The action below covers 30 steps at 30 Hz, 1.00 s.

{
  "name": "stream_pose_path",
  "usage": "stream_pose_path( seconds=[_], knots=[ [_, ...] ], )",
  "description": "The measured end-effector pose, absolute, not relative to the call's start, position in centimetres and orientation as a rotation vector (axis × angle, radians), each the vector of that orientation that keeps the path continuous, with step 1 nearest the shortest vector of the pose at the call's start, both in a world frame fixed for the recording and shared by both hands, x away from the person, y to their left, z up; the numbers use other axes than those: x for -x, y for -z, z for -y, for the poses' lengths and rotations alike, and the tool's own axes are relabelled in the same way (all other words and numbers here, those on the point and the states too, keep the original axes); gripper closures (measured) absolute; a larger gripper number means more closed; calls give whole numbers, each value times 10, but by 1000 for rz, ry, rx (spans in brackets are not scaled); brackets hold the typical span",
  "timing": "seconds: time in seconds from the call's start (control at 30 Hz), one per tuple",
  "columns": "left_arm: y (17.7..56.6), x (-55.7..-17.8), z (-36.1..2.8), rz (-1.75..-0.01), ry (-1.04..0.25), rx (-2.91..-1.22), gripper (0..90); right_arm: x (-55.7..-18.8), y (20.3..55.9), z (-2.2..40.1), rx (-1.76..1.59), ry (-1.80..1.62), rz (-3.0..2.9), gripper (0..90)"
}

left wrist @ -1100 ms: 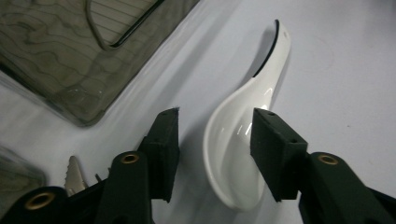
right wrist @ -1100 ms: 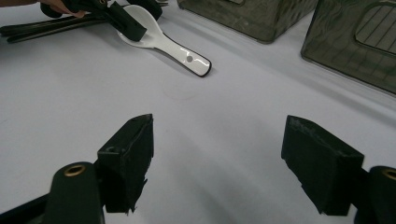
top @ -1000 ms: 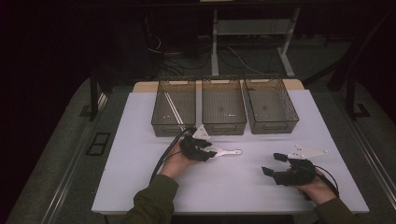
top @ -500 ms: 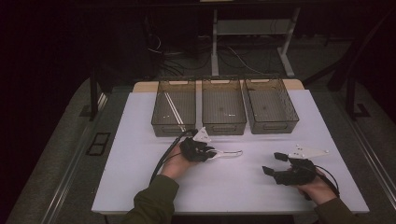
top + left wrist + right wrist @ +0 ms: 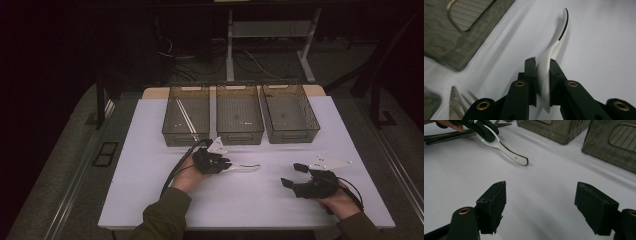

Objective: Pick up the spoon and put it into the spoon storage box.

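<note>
**Left gripper clamped on a white plastic utensil beside 3 smoked bins**

The left gripper (image 5: pixel 226 163), matte black with brass-coloured pivot bushings, has its 2 flat rectangular pads pressed against opposite faces of a slim white glossy plastic utensil handle (image 5: pixel 550 56). The jaws have just been closing, and the handle now sits pinched between them. In the left gripper view the handle is seen edge-on, thin and gently S-curved, its far end tilted up. In the high view it (image 5: pixel 246 167) runs level toward the right from the gripper, just above the smooth white tabletop (image 5: pixel 240 200). In the right gripper view its rounded end (image 5: pixel 520 160) shows a small hole and a dark edge and lies close to the surface.

The right gripper (image 5: pixel 294 174) rests near the table's right front, well apart from the left; its 2 blocky black pads stand wide with nothing between them.

3 translucent smoke-grey rectangular plastic bins (image 5: pixel 240 114), ribbed at the floor and with slotted grips in the end walls, stand side by side behind the grippers. A clear serrated plastic knife and fork tines (image 5: pixel 457 102) lie at the lower left of the left gripper view.
</note>
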<state>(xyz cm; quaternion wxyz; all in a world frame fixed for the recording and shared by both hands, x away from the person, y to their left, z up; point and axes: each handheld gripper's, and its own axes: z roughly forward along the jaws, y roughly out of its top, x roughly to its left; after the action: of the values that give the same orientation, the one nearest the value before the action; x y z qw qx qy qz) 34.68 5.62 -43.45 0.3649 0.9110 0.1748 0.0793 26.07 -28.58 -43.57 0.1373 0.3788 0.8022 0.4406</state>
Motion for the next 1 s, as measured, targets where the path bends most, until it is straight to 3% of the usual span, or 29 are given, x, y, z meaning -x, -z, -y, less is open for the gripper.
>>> stream_pose_path(
  seconds=[0.43,1.0],
  knots=[
    [409,-350,-57,-466,-235,-2285,802,-260,434,286,-1099,-1280,-2303,254],
    [355,-387,-48,-403,-352,-2223,801,-261,434,288,-1112,-1294,-2293,253]
  ],
)
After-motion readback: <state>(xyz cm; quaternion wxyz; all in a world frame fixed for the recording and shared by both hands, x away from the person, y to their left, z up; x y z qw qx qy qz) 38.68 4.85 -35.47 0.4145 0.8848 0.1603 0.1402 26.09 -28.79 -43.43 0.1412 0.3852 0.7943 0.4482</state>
